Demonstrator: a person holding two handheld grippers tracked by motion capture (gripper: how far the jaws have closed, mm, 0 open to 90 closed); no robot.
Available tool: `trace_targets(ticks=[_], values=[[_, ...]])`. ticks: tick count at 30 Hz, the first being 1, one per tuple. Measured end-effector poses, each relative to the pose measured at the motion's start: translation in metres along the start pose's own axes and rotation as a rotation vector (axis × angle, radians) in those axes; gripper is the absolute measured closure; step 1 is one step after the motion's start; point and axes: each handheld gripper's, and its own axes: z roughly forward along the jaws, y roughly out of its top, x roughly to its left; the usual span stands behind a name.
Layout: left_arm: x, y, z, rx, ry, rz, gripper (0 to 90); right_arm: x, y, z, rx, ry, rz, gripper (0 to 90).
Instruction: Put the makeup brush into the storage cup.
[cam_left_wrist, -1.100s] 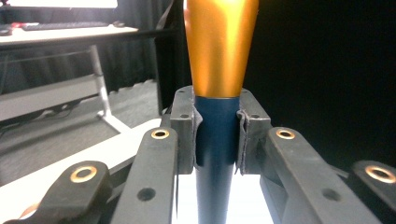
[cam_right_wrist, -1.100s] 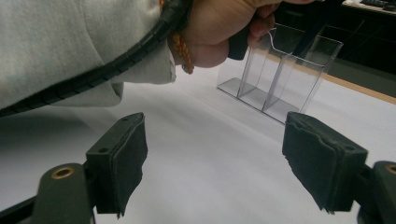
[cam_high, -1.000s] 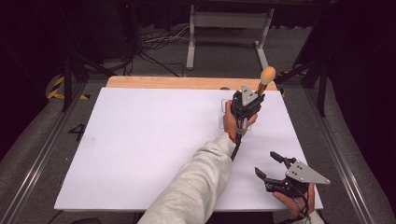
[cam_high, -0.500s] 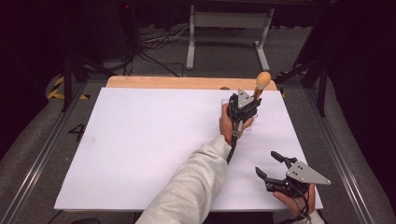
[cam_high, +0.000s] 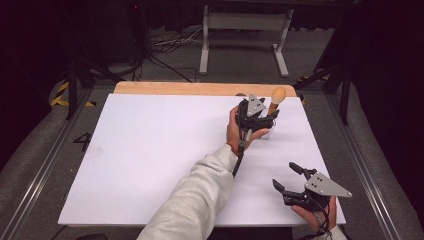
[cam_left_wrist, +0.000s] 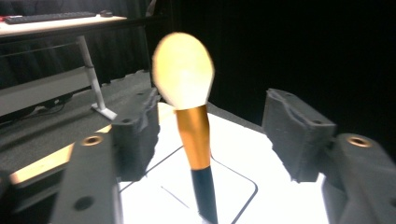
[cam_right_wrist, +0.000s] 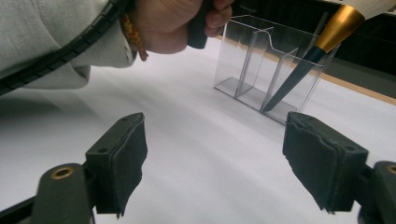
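Note:
A makeup brush (cam_high: 276, 96) with a pale head, gold ferrule and dark handle leans upright in a clear acrylic holder (cam_high: 268, 134) at the board's far right. My left gripper (cam_high: 269, 119) is at the brush. Its jaws have just been opening. In the left gripper view the brush (cam_left_wrist: 195, 140) stands between the left gripper's (cam_left_wrist: 217, 140) pads with a gap on each side. My right gripper (cam_high: 284, 175) rests open and empty near the front right corner. In the right gripper view the right gripper (cam_right_wrist: 224, 158) faces the holder (cam_right_wrist: 254, 70) and the brush (cam_right_wrist: 299, 70).
A white board (cam_high: 150, 150) covers a wooden table whose edge (cam_high: 190, 88) shows at the back. The person's left sleeve (cam_high: 195, 200) crosses the board's front middle. A metal desk frame (cam_high: 245, 30) and cables lie on the floor beyond.
The left gripper's jaws have parted from the brush, and the gripper has drawn slightly left. The brush sits a little lower in the holder. The right gripper has stayed put.

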Motion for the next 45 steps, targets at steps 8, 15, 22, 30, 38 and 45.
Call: trace_targets(ticks=[8,15,22,30,38,45], values=[[0.013,0.002,-0.022,0.005,-0.004,0.046,17.3,0.001,0.001,0.003,0.003,-0.004,-0.004,22.6],[0.022,0.005,-0.042,0.007,0.009,0.058,10.7,0.002,0.001,0.003,0.0,-0.01,-0.013,22.9],[0.027,0.005,-0.06,0.005,0.003,0.079,9.0,0.001,0.002,0.003,-0.001,-0.017,-0.015,22.7],[0.031,0.001,-0.079,0.012,-0.014,0.089,6.3,0.003,0.003,0.005,0.006,-0.021,-0.018,22.1],[0.039,-0.007,-0.097,0.031,-0.021,0.107,4.2,0.004,0.002,0.005,0.009,-0.022,-0.022,21.4],[0.045,-0.013,-0.115,0.036,-0.026,0.116,4.0,0.005,0.003,0.006,0.006,-0.023,-0.024,20.9]])
